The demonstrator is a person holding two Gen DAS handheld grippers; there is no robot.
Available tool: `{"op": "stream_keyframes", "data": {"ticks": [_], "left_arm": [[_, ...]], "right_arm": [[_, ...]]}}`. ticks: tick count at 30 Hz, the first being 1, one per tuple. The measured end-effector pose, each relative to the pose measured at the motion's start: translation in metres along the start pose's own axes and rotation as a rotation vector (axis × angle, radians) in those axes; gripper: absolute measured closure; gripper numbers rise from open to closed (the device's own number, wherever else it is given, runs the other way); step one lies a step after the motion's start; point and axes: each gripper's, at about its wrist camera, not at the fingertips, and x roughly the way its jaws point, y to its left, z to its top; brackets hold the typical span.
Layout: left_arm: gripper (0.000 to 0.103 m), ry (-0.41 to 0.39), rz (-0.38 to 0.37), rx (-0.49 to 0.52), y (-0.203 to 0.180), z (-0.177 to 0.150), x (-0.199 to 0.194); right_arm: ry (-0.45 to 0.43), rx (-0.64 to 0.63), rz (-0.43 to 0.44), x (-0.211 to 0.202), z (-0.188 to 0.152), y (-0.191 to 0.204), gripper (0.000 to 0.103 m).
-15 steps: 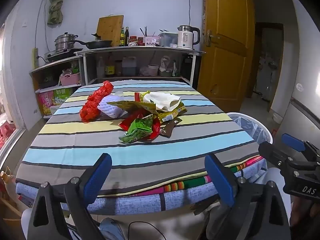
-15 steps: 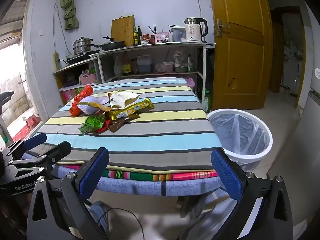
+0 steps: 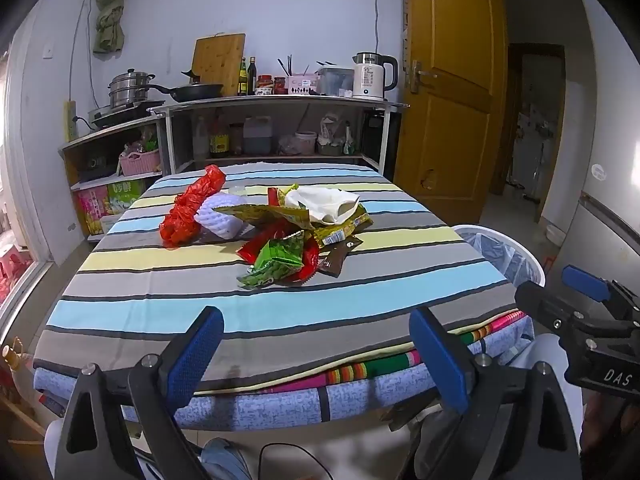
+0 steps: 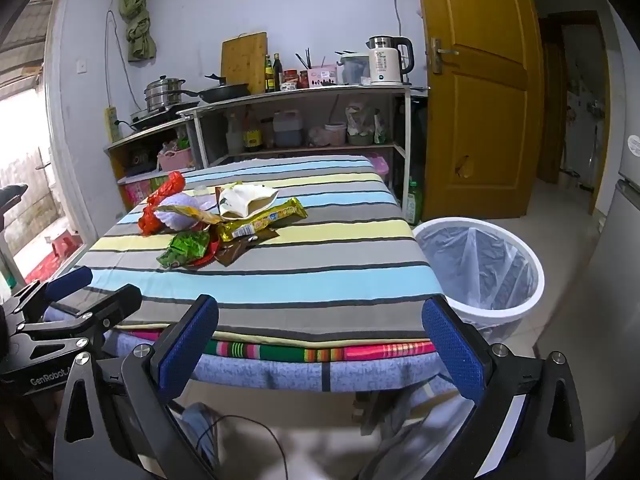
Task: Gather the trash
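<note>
Both grippers are spread wide with nothing in them: the left gripper (image 3: 316, 356) and right gripper (image 4: 320, 344) hang side by side just off the near edge of the striped table (image 3: 256, 312). The trash pile (image 3: 280, 232) sits well out past them around the middle of the table, with a red bag, a white netted lump, green, yellow and brown wrappers and a cream cloth-like piece on top. The white lined bin (image 4: 480, 272) stands on the floor right beside the table's right edge.
</note>
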Motion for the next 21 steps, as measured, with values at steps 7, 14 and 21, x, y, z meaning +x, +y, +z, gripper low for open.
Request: {"op": "stream_keyframes", "data": {"ticks": [7, 14, 21], "left_arm": [[0.008, -0.005, 0.0, 0.002, 0.0003, 0.0023, -0.0066], [0.008, -0.008, -0.001, 0.001, 0.0021, -0.0009, -0.0065], [0.008, -0.009, 0.0, 0.001, 0.0023, -0.0007, -0.0075]], "right_arm": [[-0.001, 0.0, -0.002, 0.0006, -0.0037, -0.0006, 0.001], [-0.003, 0.0, -0.002, 0.0001, -0.0035, -0.0004, 0.001], [-0.003, 0.002, -0.002, 0.0003, -0.0041, -0.0002, 0.001]]}}
